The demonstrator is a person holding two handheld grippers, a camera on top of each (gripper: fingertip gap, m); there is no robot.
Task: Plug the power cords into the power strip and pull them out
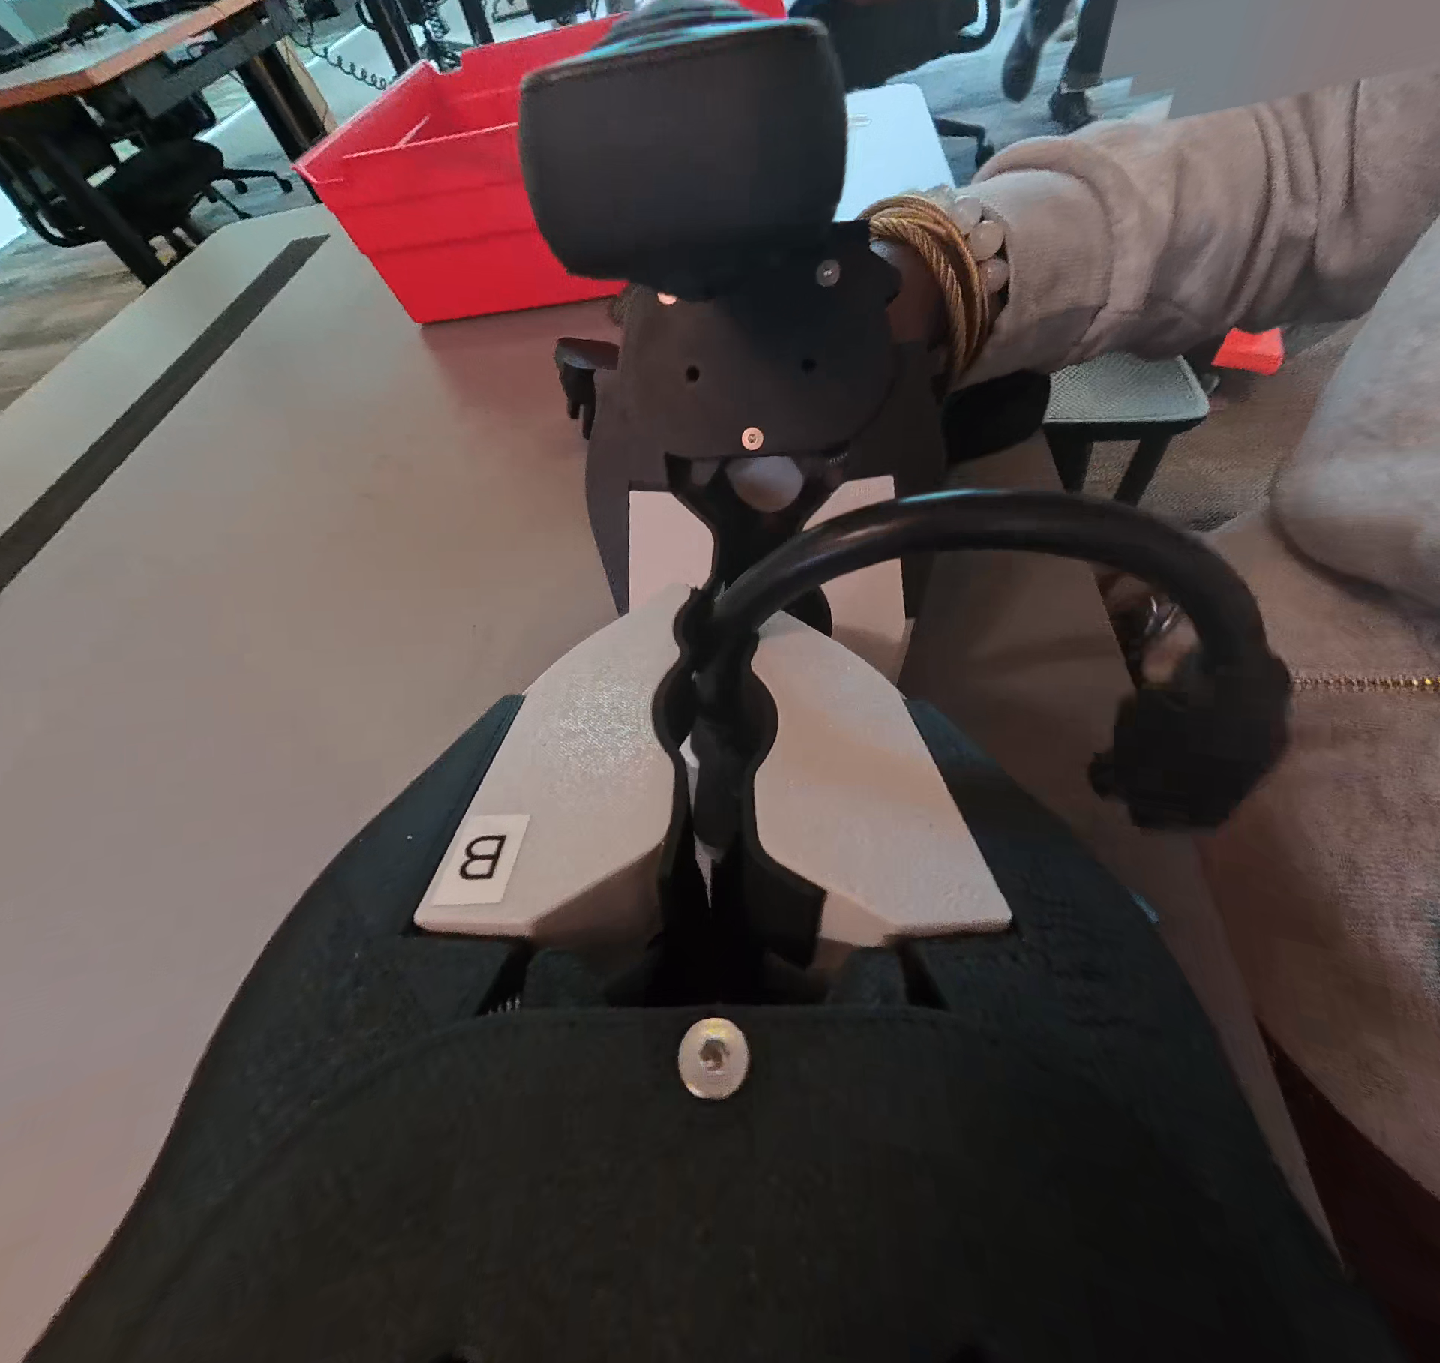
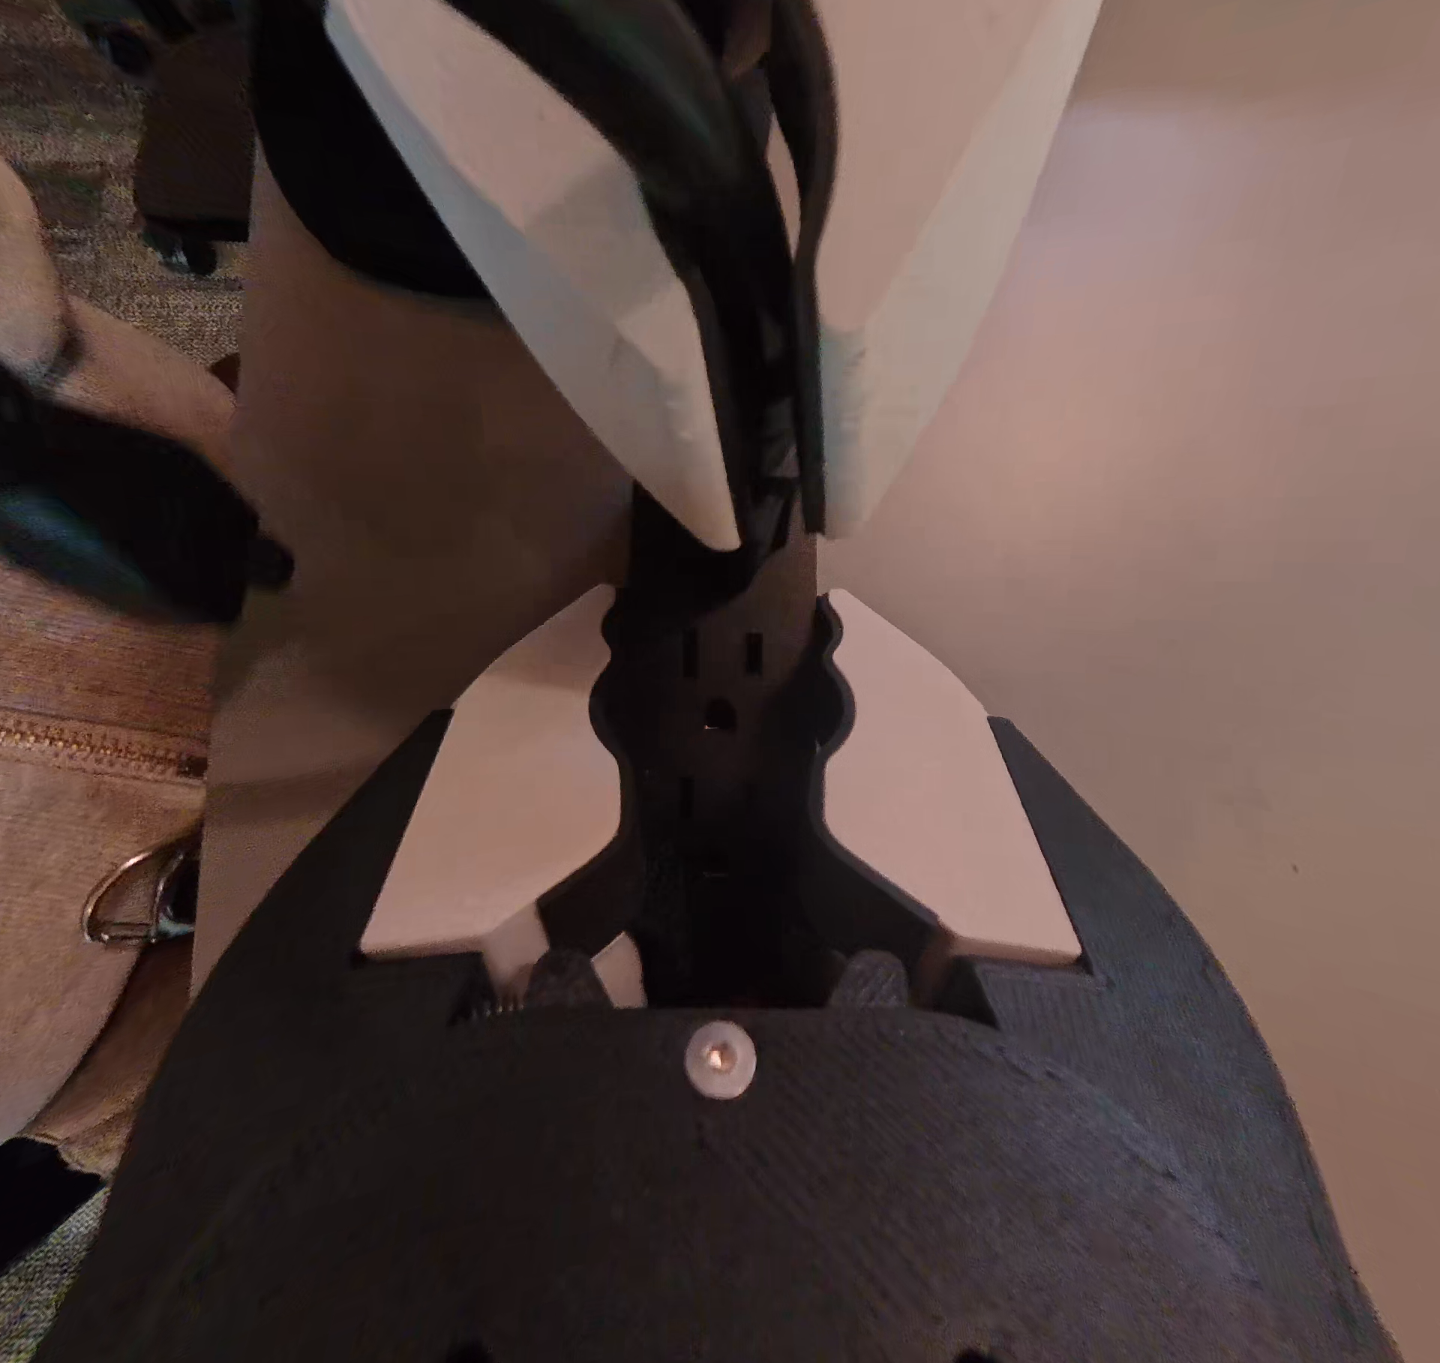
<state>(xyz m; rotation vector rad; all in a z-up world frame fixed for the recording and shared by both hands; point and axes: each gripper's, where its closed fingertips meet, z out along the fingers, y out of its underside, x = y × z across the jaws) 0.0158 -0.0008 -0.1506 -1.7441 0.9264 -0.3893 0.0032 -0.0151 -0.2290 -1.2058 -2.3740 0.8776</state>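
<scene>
the left gripper [image 1: 713, 710] carries a small white sticker [image 1: 481, 858] with a single black letter on its left finger; i leave the letter unread. no brand marks show anywhere else.

in the left wrist view, the left gripper's pale fingers are pressed together on a black power cord [image 1: 974, 538]. the cord leaves the fingertips, arches up and over to the right, and ends in a black connector [image 1: 1192, 749] hanging free above the person's lap. facing this gripper, close ahead over the table [image 1: 273, 546], is the right gripper [image 1: 760, 468], held by a hand with a gold cable bracelet [image 1: 947, 289] and a bead bracelet at the wrist of a beige sleeve [image 1: 1215, 219]. a red bin [image 1: 436, 211] stands on the table behind it.

in the right wrist view, the right gripper [image 2: 721, 671] pinches the black power strip [image 2: 721, 710] between its fingers; the strip runs lengthwise along the gap, with one empty outlet showing right at the fingertips. just beyond, the left gripper's white fingers [image 2: 545, 273] point down at the strip, holding a black plug [image 2: 767, 468] at or touching the strip's next outlet. whether the plug is seated i cannot tell.
</scene>
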